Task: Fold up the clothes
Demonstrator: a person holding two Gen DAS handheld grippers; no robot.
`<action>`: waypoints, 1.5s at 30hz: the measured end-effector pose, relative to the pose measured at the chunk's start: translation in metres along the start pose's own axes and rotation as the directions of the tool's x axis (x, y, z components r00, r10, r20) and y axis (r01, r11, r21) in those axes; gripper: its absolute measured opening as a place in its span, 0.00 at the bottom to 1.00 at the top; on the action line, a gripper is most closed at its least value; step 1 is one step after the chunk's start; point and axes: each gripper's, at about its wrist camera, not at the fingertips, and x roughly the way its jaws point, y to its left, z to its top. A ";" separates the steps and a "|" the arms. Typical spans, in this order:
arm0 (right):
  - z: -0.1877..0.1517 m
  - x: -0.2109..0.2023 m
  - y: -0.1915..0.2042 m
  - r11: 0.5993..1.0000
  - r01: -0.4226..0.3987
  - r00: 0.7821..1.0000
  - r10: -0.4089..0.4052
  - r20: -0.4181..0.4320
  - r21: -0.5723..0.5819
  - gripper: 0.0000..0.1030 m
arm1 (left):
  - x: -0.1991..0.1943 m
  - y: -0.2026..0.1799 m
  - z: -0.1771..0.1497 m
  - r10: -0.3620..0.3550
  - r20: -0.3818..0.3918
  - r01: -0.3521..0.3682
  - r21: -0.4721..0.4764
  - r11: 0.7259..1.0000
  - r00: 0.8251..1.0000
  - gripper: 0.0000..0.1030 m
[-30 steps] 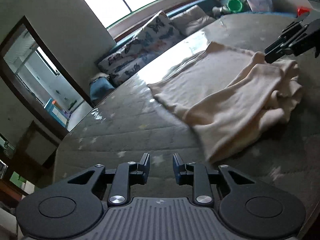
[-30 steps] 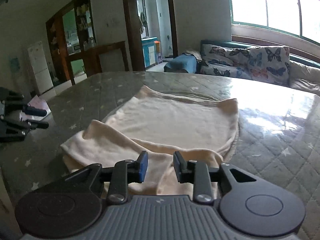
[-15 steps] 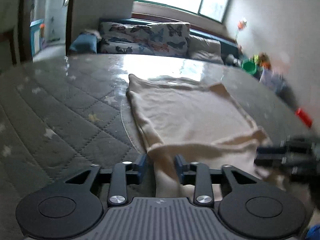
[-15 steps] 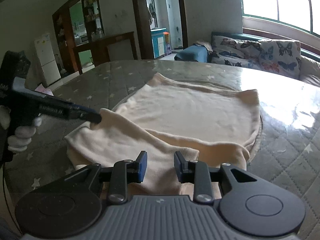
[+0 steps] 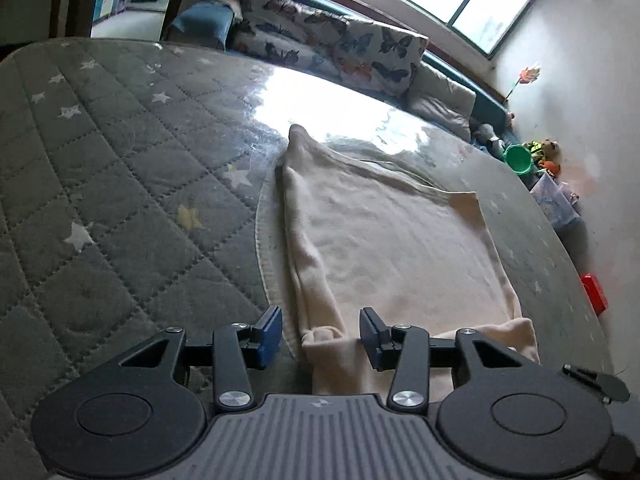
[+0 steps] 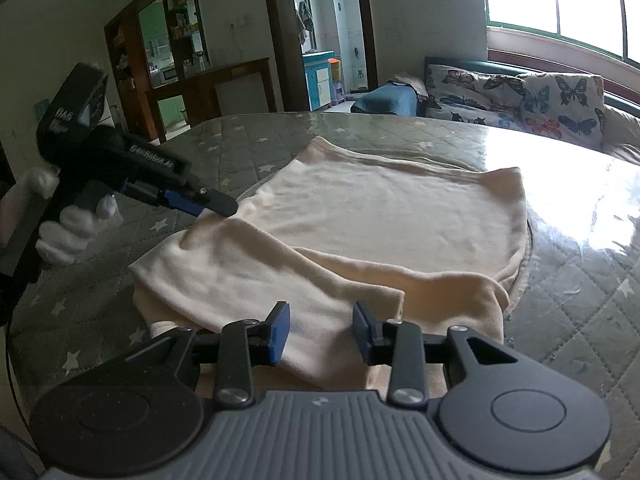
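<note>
Covering the middle of the quilted grey mattress (image 5: pixel 100 184), the cream garment (image 6: pixel 380 216) lies flat with its near part folded over. Both tools stand wide: the left gripper (image 5: pixel 319 334) straddles a rolled cuff, apparently without touching it, and the right gripper (image 6: pixel 319 328) hovers over the folded edge.

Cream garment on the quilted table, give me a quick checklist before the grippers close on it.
1. Left gripper open: ok.
2. Cloth fold between the left fingers: ok.
3. Right gripper open: ok.
4. Cream garment under the right gripper: ok; enough cloth between its fingers: cannot tell.
5. Far half lying flat on the quilted table: ok.
6. Near edge tidy: not ok, bunched.
</note>
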 end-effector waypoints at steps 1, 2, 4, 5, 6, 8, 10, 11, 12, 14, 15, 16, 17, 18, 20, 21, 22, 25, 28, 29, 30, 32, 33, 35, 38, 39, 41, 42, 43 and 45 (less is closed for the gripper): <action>0.000 0.000 0.000 1.000 0.000 1.000 0.000 0.001 -0.001 0.34 | 0.001 0.000 0.001 0.001 -0.009 -0.001 -0.005 1.000 1.000 0.31; -0.001 -0.001 0.000 1.000 -0.001 1.000 0.001 0.002 -0.001 0.34 | 0.003 0.001 0.002 0.001 -0.014 -0.002 -0.013 1.000 1.000 0.30; -0.001 -0.001 0.000 1.000 -0.002 1.000 0.002 0.003 0.000 0.34 | 0.007 0.004 0.005 0.009 -0.024 -0.010 -0.041 0.999 1.000 0.19; -0.001 -0.001 0.000 1.000 -0.002 1.000 0.002 0.003 0.000 0.34 | 0.008 0.005 0.006 0.015 -0.024 -0.016 -0.052 0.999 1.000 0.16; -0.002 -0.001 0.000 1.000 -0.003 1.000 0.003 0.004 0.001 0.34 | 0.010 0.006 0.007 0.020 -0.023 -0.021 -0.060 0.998 1.000 0.15; -0.002 -0.001 0.000 1.000 -0.003 1.000 0.003 0.005 0.001 0.34 | 0.011 0.004 0.006 0.041 -0.020 -0.042 -0.042 0.998 0.999 0.10; -0.002 -0.001 0.000 1.000 -0.004 1.000 0.004 0.006 0.001 0.34 | 0.010 -0.001 0.005 0.080 -0.011 -0.080 -0.006 0.997 0.997 0.07; -0.002 0.000 0.000 1.000 -0.004 1.000 0.004 0.006 0.001 0.34 | 0.010 -0.005 0.004 0.111 -0.003 -0.111 0.017 0.994 0.994 0.06; -0.002 0.000 0.000 1.000 -0.004 1.000 0.004 0.005 0.000 0.35 | 0.008 -0.010 0.004 0.139 0.017 -0.140 0.054 0.989 0.990 0.06; -0.003 0.000 -0.001 1.000 -0.005 1.000 0.005 0.006 -0.002 0.35 | 0.006 -0.022 0.002 0.213 0.069 -0.221 0.144 0.965 0.975 0.06; -0.003 0.000 0.000 1.000 -0.006 1.000 0.006 0.007 -0.003 0.35 | 0.006 -0.029 0.000 0.250 0.100 -0.265 0.197 0.944 0.963 0.06; -0.004 0.000 0.000 1.000 -0.008 1.000 0.008 0.009 -0.003 0.35 | 0.006 -0.037 -0.004 0.264 0.129 -0.289 0.250 0.924 0.956 0.06; -0.004 0.000 0.000 1.000 -0.007 1.000 0.007 0.010 -0.005 0.35 | 0.007 -0.042 -0.006 0.263 0.143 -0.294 0.289 0.911 0.954 0.06; -0.005 0.000 0.000 1.000 -0.006 1.000 0.007 0.010 -0.006 0.35 | 0.009 -0.046 -0.008 0.275 0.151 -0.310 0.313 0.898 0.949 0.08; -0.005 -0.001 0.000 1.000 -0.005 1.000 0.005 0.012 -0.009 0.35 | 0.010 -0.043 -0.006 0.272 0.141 -0.302 0.285 0.910 0.952 0.10; -0.006 -0.001 0.000 1.000 -0.004 1.000 0.004 0.013 -0.011 0.35 | 0.009 -0.036 -0.002 0.258 0.130 -0.283 0.240 0.929 0.957 0.10; -0.006 -0.001 0.000 1.000 -0.003 1.000 0.004 0.014 -0.012 0.35 | 0.007 -0.028 0.001 0.243 0.120 -0.263 0.191 0.946 0.963 0.11; -0.006 -0.003 -0.001 1.000 -0.006 1.000 0.006 0.013 -0.005 0.35 | -0.007 -0.013 0.002 0.222 0.134 -0.239 0.133 0.962 0.966 0.15; -0.001 -0.008 -0.001 1.000 -0.006 1.000 0.006 0.023 -0.012 0.35 | -0.027 -0.002 -0.009 0.139 0.117 -0.152 0.114 0.982 0.983 0.28; 0.004 -0.010 -0.001 1.000 -0.013 0.999 0.013 0.033 -0.016 0.35 | -0.032 0.001 -0.016 0.119 0.110 -0.131 0.114 0.985 0.987 0.32; 0.012 -0.011 0.000 0.999 -0.039 0.998 0.040 0.041 -0.014 0.35 | -0.037 0.003 -0.024 0.102 0.103 -0.113 0.115 0.987 0.989 0.34; 0.029 -0.010 0.002 0.996 -0.090 0.994 0.091 0.054 -0.019 0.34 | -0.042 0.004 -0.040 0.084 0.082 -0.093 0.122 0.988 0.993 0.35; 0.038 -0.007 0.005 0.993 -0.109 0.992 0.111 0.056 -0.035 0.34 | -0.044 0.005 -0.049 0.076 0.071 -0.084 0.126 0.988 0.995 0.35; 0.056 0.003 0.017 0.985 -0.150 0.987 0.154 0.052 -0.080 0.34 | -0.048 0.005 -0.062 0.065 0.071 -0.074 0.130 0.989 0.995 0.35; 0.079 0.026 0.037 0.966 -0.216 0.975 0.221 0.018 -0.145 0.34 | -0.055 0.005 -0.073 0.057 0.099 -0.069 0.126 0.990 0.993 0.35; 0.085 0.036 0.044 0.959 -0.234 0.971 0.237 0.000 -0.160 0.33 | -0.056 0.005 -0.075 0.041 0.105 -0.054 0.115 0.992 0.994 0.34; 0.093 0.056 0.058 0.945 -0.267 0.964 0.264 -0.043 -0.189 0.32 | -0.058 0.004 -0.078 0.025 0.113 -0.037 0.110 0.993 0.993 0.33; 0.095 0.065 0.066 0.939 -0.273 0.962 0.266 -0.064 -0.208 0.32 | -0.059 0.005 -0.079 0.019 0.117 -0.032 0.110 0.993 0.993 0.33; 0.096 0.074 0.073 0.933 -0.279 0.960 0.267 -0.084 -0.228 0.32 | -0.060 0.005 -0.080 0.011 0.121 -0.024 0.109 0.994 0.993 0.33; 0.093 0.090 0.084 0.925 -0.270 0.962 0.246 -0.120 -0.268 0.30 | -0.063 0.007 -0.083 -0.012 0.126 -0.002 0.108 0.994 0.992 0.33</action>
